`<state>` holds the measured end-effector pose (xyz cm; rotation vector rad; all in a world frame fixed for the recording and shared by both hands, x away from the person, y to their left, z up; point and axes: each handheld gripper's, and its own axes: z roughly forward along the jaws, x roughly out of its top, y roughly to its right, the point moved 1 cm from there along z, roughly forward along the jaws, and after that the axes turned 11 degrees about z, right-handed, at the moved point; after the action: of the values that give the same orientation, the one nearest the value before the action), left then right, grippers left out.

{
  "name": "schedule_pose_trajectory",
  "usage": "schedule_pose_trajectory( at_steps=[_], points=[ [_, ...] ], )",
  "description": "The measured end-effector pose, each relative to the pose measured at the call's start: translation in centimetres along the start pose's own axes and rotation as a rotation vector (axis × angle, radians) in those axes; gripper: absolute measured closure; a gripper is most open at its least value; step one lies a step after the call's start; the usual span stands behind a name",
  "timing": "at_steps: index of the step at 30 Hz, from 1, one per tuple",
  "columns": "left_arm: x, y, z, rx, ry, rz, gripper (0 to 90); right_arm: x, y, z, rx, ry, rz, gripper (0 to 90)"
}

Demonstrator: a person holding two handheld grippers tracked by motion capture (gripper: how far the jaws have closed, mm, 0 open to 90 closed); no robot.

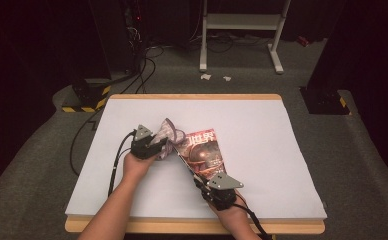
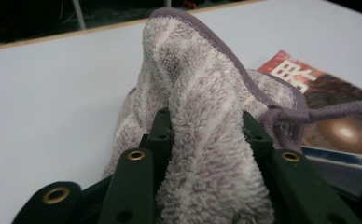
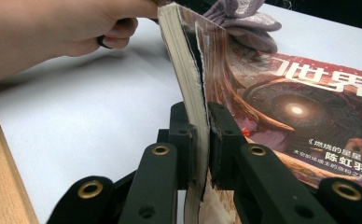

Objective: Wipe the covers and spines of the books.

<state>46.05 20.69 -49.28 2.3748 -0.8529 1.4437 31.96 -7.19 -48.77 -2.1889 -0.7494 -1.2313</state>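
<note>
The left gripper (image 2: 206, 140) was clenched on a lilac towel (image 2: 202, 107), which bunched up between its jaws and draped over the far corner of the magazine (image 1: 204, 152). The right gripper (image 3: 200, 135) pinched the magazine's near edge, tilting it up; its other side seemed to rest on the table (image 1: 262, 135)

On the white table (image 1: 262, 150) the left gripper (image 1: 149, 143) sits against a bunched lilac towel (image 1: 166, 134), which rises in a peak just beside the top corner of a magazine (image 1: 204, 152) — whether the jaws clamp it cannot be told from here. The right gripper (image 1: 204, 186) meets the magazine's near end, and its red cover tilts up along the left edge — towel and magazine touch. Both forearms enter from the bottom, cables trailing.
</note>
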Motion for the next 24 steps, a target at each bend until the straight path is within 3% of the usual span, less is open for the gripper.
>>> schedule_pose_trajectory(
  at_steps=[5,9,13,19,24],
  points=[
    [-0.4,-1.4,1.0,0.032,-0.034,-0.013,64.2,0.0,0.1,-0.4,-0.002,0.0,-0.004,82.8],
    [-1.0,-2.2,1.7,0.048,-0.039,-0.055,63.9,-0.2,0.3,-1.0,-0.002,0.004,0.002,83.1],
    [-1.1,-2.5,1.9,0.064,-0.03,-0.061,63.5,-0.2,0.7,-1.6,0.001,0.015,0.018,83.6],
    [-0.5,-1.8,0.9,0.009,-0.004,-0.076,64.3,-0.2,0.9,-1.9,0.0,0.025,0.017,83.9],
    [0.7,0.7,-1.5,-0.071,0.078,-0.042,64.6,0.0,0.5,-1.3,-0.002,0.027,0.019,83.3]
  ],
)
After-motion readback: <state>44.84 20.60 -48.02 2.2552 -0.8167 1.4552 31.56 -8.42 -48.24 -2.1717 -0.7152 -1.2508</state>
